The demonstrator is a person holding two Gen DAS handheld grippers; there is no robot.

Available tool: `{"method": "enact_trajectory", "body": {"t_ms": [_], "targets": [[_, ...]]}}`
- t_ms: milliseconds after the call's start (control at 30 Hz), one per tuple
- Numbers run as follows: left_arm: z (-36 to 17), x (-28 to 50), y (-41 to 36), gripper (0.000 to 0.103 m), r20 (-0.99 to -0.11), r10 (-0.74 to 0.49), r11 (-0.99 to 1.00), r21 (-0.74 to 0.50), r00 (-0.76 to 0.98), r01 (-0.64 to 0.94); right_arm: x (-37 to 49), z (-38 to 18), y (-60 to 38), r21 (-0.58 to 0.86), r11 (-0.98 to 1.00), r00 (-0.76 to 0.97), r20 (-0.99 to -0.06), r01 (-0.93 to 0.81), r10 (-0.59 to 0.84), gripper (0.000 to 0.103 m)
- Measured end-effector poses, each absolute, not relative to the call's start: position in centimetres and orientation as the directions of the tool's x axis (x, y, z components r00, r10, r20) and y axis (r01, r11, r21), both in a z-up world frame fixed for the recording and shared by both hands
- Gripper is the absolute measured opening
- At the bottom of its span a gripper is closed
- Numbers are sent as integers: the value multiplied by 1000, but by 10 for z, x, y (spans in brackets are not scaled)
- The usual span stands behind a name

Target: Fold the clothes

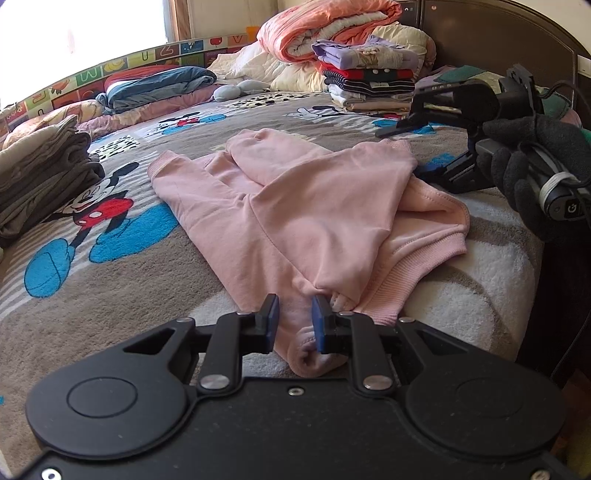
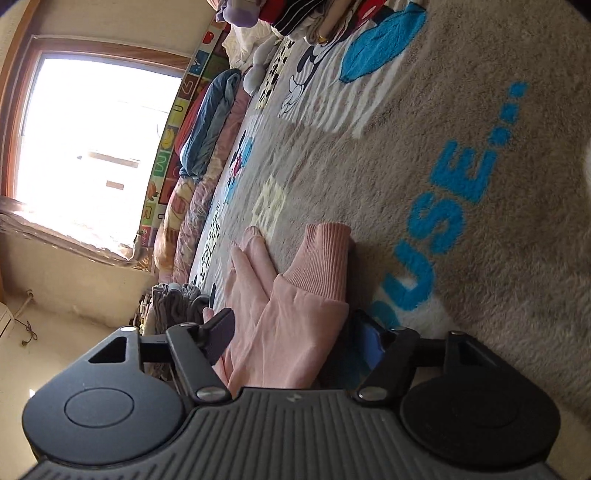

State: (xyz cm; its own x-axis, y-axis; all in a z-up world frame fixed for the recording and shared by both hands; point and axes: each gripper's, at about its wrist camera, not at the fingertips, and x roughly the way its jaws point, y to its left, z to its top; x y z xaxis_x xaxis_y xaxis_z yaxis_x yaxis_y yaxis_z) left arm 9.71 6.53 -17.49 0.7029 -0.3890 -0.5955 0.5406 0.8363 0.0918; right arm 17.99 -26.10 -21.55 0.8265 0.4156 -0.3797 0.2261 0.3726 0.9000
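A pink sweatshirt (image 1: 295,206) lies partly folded on the cartoon-print blanket (image 1: 110,280), its sleeves laid over the body. My left gripper (image 1: 295,314) is at the near edge, shut on a bunched fold of the pink cloth by the ribbed hem. My right gripper (image 1: 406,151), held by a dark-gloved hand (image 1: 524,155), is at the far right by a ribbed cuff. In the right wrist view its jaws (image 2: 295,334) stand wide, with the pink sleeve (image 2: 321,258) lying between them. The blue pad sits clear of the cloth.
A stack of folded clothes (image 1: 369,85) stands at the back right before rolled quilts (image 1: 325,26). A grey folded pile (image 1: 44,173) lies at the left edge. Blue bedding (image 1: 159,85) lines the far side. A dark headboard (image 1: 498,37) rises on the right, and a bright window (image 2: 92,147) faces the bed.
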Motion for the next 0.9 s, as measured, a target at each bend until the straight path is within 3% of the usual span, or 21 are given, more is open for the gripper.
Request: {"method": "enact_trajectory", "body": {"t_ms": [67,133,467,700,800,900], "targets": [[-175,97,66,17,-596,-389,838,89,703,539,182,-225,-265,911,347,840,-360,223,406,30],[-175,98,66,17,-597,-389,838,87,702,538,184,-232,-268,922,331,850,-334,204,407,12],[-172,101,69,17,-613,-404,836,53,679,546,173,-201,-285,949,316,870,-139,-20,473,12],[-160,106,73,19,-630,-421,831,22,653,556,166,-234,-299,957,274,857,-217,93,467,12],[-140,110,82,39,-572,-428,858,-14,699,514,170,-241,-300,962,253,841,-219,101,494,12],[-122,131,91,39,-501,-445,886,-121,743,448,171,-243,-298,956,284,834,-220,80,506,11]]}}
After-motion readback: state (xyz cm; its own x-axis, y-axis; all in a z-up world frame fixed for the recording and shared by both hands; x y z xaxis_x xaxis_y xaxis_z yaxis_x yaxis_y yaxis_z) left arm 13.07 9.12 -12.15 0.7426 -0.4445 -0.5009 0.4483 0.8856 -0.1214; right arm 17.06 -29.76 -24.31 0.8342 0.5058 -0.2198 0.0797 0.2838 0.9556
